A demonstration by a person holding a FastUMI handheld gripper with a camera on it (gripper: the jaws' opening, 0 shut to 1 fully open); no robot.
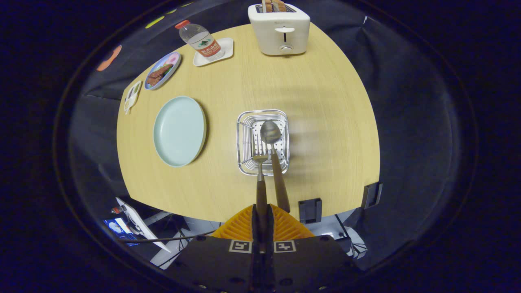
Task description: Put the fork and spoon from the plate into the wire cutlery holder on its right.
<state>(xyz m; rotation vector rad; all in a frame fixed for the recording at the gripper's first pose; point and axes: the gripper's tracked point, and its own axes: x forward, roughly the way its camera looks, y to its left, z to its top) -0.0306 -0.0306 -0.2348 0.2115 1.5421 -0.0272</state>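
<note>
My claw (261,221) is squeezed tight on the handle of the one fork (260,179), so it hangs with its prongs down over the wire cutlery holder (263,142) just ahead of my fingers. I think I hold it this high so it can drop straight in. One spoon (273,156) leans in the holder, beside the fork, handle sticking out toward me. The one pale plate (179,131), ahead and to the left, has no cutlery on it.

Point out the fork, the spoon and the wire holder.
fork (260,158), gripper view, on its tines
spoon (270,132), gripper view, on its bowl
wire holder (243,140), gripper view, on its left wall
</note>
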